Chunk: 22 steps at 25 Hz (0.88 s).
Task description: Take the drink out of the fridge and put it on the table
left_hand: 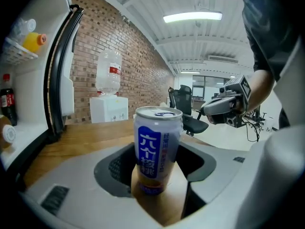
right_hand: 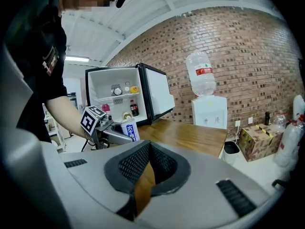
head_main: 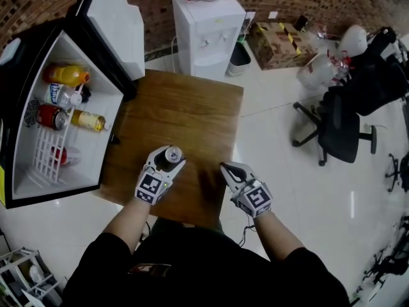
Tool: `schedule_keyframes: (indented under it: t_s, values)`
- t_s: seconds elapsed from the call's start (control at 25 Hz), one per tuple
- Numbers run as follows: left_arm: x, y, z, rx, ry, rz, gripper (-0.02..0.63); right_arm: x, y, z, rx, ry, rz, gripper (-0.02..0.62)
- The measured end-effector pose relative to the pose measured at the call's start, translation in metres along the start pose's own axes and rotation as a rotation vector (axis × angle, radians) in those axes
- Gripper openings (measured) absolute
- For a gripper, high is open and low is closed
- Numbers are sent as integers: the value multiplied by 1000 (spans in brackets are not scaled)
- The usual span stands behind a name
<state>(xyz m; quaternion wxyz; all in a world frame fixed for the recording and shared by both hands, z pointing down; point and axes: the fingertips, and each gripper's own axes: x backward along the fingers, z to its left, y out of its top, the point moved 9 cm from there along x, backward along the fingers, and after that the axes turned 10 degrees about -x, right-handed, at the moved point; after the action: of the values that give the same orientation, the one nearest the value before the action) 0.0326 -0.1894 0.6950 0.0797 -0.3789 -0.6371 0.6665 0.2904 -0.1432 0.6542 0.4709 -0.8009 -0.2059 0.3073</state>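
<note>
A blue-and-white drink can [head_main: 173,155] stands upright on the wooden table [head_main: 185,107] near its front edge. My left gripper [head_main: 170,161] is shut on the can [left_hand: 156,147], one jaw on each side of it. My right gripper [head_main: 227,170] hovers just right of it, shut with nothing between its pads [right_hand: 136,163]; it shows beyond the can in the left gripper view [left_hand: 215,109]. From the right gripper view, the can [right_hand: 128,130] and left gripper [right_hand: 112,136] appear at the table's left end. The open fridge [head_main: 96,171] stands left of the table.
Inside the fridge lie an orange bottle [head_main: 67,75], a clear bottle [head_main: 61,95], a red can [head_main: 51,117] and a yellow bottle [head_main: 88,120]. A water dispenser [head_main: 208,31] stands behind the table, with a bin [head_main: 239,53], a cardboard box [head_main: 278,43] and an office chair [head_main: 339,130] to the right.
</note>
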Motion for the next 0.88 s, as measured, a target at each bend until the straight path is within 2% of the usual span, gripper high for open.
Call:
schedule_keyframes:
  t_s: [0.2, 0.24, 0.28, 0.44, 0.6, 0.64, 0.72, 0.8, 0.88]
  values:
    - [-1, -4, -2, 10, -17, 11, 268, 5, -5, 4, 7, 3, 11, 17]
    - [0, -4, -2, 16, -18, 24, 315, 6, -4, 5, 18, 9, 11, 17]
    - [4, -4, -3, 30, -18, 30, 361, 7, -2, 7, 23, 16, 9, 17]
    - [46, 7, -5, 125, 30, 20, 359, 20, 11, 15, 8, 32, -3, 17]
    - [116, 34, -4, 210, 57, -50, 227, 44, 23, 31, 5, 70, -4, 17]
    - [134, 43, -2, 223, 58, -78, 183, 50, 26, 37, 10, 80, -1, 17]
    - [172, 58, 4, 229, 54, -130, 141, 57, 31, 52, 15, 90, -4, 17]
    - [206, 71, 10, 219, 20, -165, 96, 58, 33, 70, 5, 89, -24, 17]
    - [230, 78, 16, 209, -52, -184, 16, 55, 36, 90, 4, 73, -62, 17]
